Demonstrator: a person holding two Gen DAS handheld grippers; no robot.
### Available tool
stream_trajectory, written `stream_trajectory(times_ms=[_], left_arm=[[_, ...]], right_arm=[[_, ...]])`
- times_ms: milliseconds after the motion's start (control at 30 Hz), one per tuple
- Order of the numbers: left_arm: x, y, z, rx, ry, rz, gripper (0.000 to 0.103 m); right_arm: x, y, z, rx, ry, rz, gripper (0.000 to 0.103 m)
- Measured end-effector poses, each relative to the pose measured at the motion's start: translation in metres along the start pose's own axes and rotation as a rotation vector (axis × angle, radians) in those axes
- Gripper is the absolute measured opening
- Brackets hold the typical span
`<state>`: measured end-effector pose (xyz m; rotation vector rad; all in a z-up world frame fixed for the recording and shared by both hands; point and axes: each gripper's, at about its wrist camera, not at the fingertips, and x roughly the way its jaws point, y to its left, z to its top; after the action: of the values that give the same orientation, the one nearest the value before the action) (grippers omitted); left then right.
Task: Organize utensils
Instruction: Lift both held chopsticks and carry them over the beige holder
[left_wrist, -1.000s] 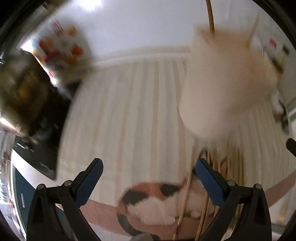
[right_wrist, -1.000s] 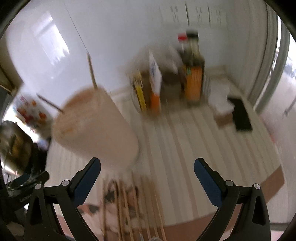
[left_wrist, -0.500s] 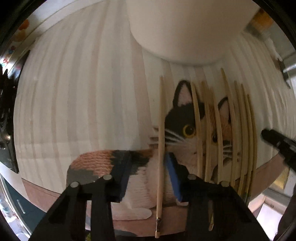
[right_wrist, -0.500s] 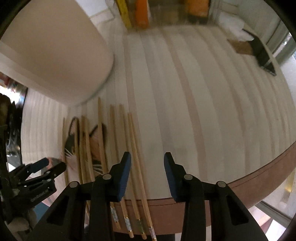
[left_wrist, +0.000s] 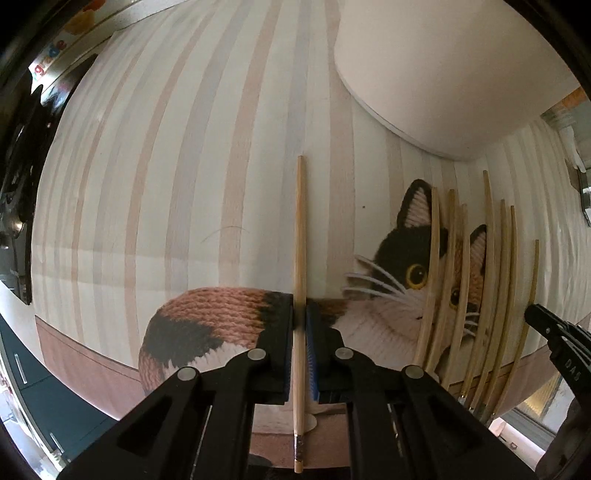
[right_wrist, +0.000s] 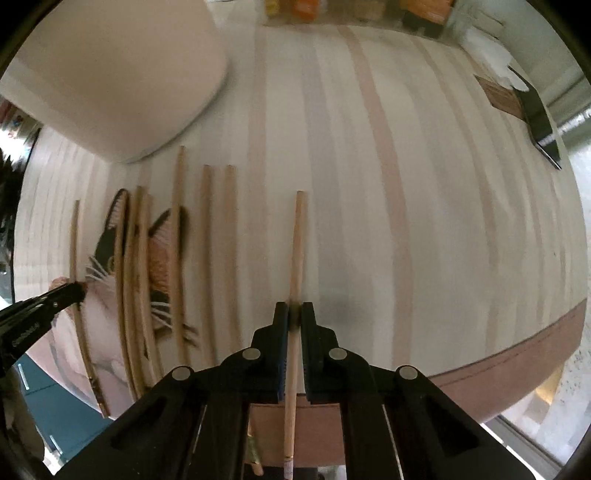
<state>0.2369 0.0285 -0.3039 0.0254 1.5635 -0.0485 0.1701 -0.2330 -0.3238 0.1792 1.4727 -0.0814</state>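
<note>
My left gripper is shut on one wooden chopstick that lies lengthwise over the striped cat mat. My right gripper is shut on another chopstick, also pointing away from me over the mat. Several loose chopsticks lie side by side across the cat's face; they also show in the right wrist view. A cream cylindrical holder stands just beyond them, at upper left in the right wrist view.
The right gripper's tip shows at the left view's right edge; the left gripper's tip shows at the right view's left edge. Bottles and packets stand at the back. A dark flat object lies far right. The mat's brown front edge is near.
Both grippers dropped to the mat and closed, each on one chopstick. The right gripper's chopstick now sits apart from the row, to its right.
</note>
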Motion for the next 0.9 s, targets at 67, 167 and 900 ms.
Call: stream_trajectory(times_ms=[67,167,900], left_arm=[[0.001,-0.003,-0.002,0.004,-0.001,0.002,0.005],[0.005,-0.006,-0.007,0.008,-0.005,0.006,0.005],[0.004,-0.011,-0.006,0.03,-0.017,0.014,0.005]], right_arm=[[0.001,-0.006,0.0,0.012,0.015,0.004,0.007],[0.001,-0.011,0.003,0.018,0.027,0.004,0.007],[0.011,0.028,0.033,-0.091,0.113,-0.078,0.018]])
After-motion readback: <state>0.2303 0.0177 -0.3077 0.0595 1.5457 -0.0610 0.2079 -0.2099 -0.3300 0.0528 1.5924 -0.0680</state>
